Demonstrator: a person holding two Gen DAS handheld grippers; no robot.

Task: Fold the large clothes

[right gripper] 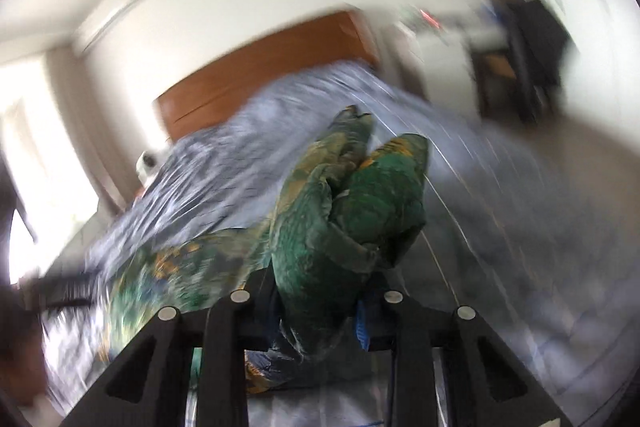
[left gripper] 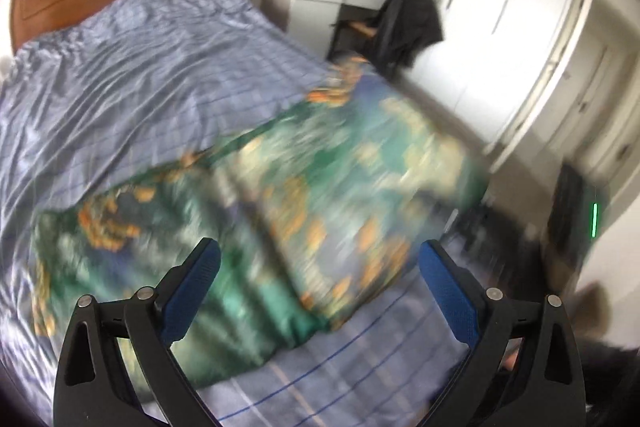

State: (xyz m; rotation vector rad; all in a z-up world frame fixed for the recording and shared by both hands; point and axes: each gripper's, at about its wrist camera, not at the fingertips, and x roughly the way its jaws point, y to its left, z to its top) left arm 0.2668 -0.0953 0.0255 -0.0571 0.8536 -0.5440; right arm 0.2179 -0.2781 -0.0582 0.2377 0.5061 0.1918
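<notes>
My right gripper (right gripper: 320,303) is clamped on a thick bunch of the green patterned garment (right gripper: 348,211), the cloth bulging up between its closed jaws and spilling out in front of the lens; my left gripper (left gripper: 318,267) stands wide apart, its blue pads (left gripper: 192,291) spread with nothing between them, hovering above the same garment (left gripper: 248,227); the garment lies spread across the foot half of the bed (left gripper: 140,67), on the blue checked cover, with its far edge running toward the side nearest the white wardrobe (left gripper: 500,7); I judge the folding barely begun: the cloth looks loose and rumpled, I see no clean crease or stacked layer, though heavy blur keeps me from being sure of its outline; what is left, as I read it, is nearly all of it: flatten, bring edges together, fold down to size; as for pose, my left gripper looks down at a slant over the near edge of the bed, while my right is tilted upward, lifting its handful so the wooden headboard (right gripper: 260,75) and wall show beyond it
</notes>
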